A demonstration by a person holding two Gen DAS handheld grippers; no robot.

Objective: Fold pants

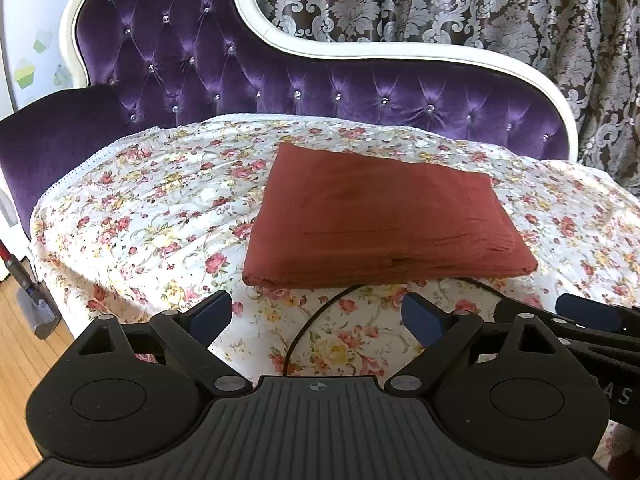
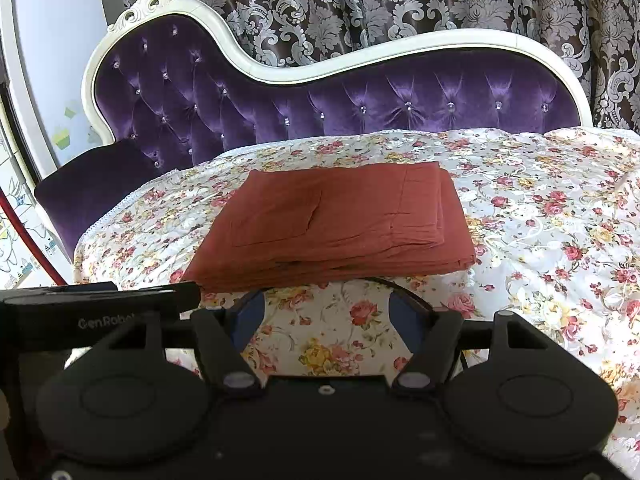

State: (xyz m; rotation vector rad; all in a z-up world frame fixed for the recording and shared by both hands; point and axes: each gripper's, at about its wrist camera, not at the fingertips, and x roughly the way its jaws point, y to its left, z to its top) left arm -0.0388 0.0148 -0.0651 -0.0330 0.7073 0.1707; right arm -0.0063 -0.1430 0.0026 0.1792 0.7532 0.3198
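Rust-red pants (image 1: 380,216) lie folded into a flat rectangular stack on the floral bedspread (image 1: 160,208); the right wrist view shows the same pants (image 2: 336,224) with a seam and pocket outline on top. My left gripper (image 1: 316,312) hovers just short of the stack's near edge, open, with only bedspread between its blue pads. My right gripper (image 2: 326,316) is likewise open just before the near edge, empty. Each gripper's body appears at the side of the other's view.
A thin black cable (image 1: 304,328) curves across the bedspread in front of the pants. A purple tufted daybed back (image 1: 280,80) with a white frame rises behind. Patterned curtains (image 1: 480,4) hang beyond. Wooden floor (image 1: 16,344) and a vacuum head (image 1: 36,308) lie at the left.
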